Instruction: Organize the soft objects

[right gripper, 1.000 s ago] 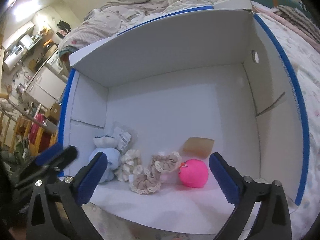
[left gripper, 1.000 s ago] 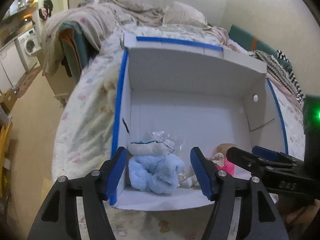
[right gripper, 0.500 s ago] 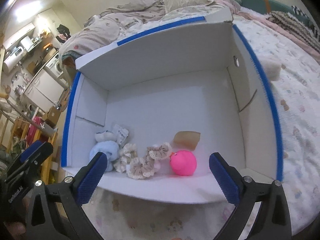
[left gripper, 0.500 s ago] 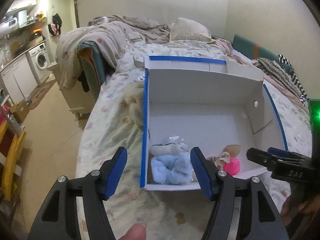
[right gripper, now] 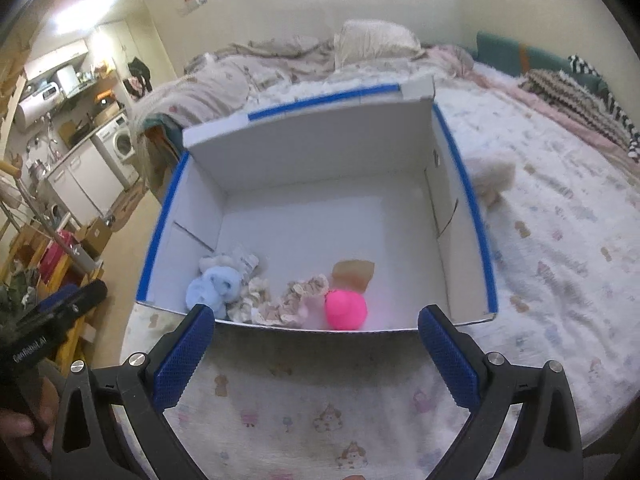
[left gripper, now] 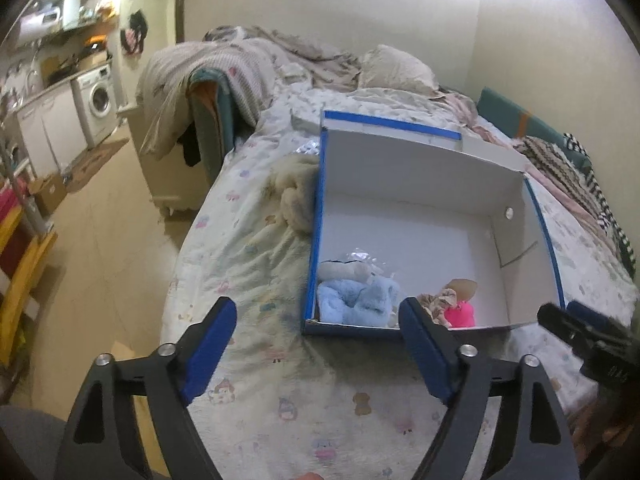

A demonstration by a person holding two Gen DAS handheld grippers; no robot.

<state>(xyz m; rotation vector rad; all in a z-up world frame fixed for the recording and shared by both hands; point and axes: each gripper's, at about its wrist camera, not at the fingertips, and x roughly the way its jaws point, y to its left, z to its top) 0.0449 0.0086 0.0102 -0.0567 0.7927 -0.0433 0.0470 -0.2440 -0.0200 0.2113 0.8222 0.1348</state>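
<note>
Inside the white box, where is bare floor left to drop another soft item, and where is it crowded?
The box floor is bare from the back wall forward and along the right wall. The front strip is crowded: blue plush at the left corner, frilly scrunchies beside it, then the pink ball.

Partly hidden behind the left gripper's (left gripper: pixel 316 344) right finger (left gripper: pixel 424 354): scrunchies (left gripper: pixel 436 302) and pink ball (left gripper: pixel 460 314) at the box's (left gripper: pixel 400 168) near wall. Cut off at the right edge: right gripper (left gripper: pixel 588 336), jaws unseen. Blurred beyond the box's right wall in the right wrist view: cream plush (right gripper: pixel 490 174). Half concealed behind the box's left wall: another cream plush (left gripper: pixel 296 196). Too small to make out: printing on the packet (right gripper: pixel 246 260).
</note>
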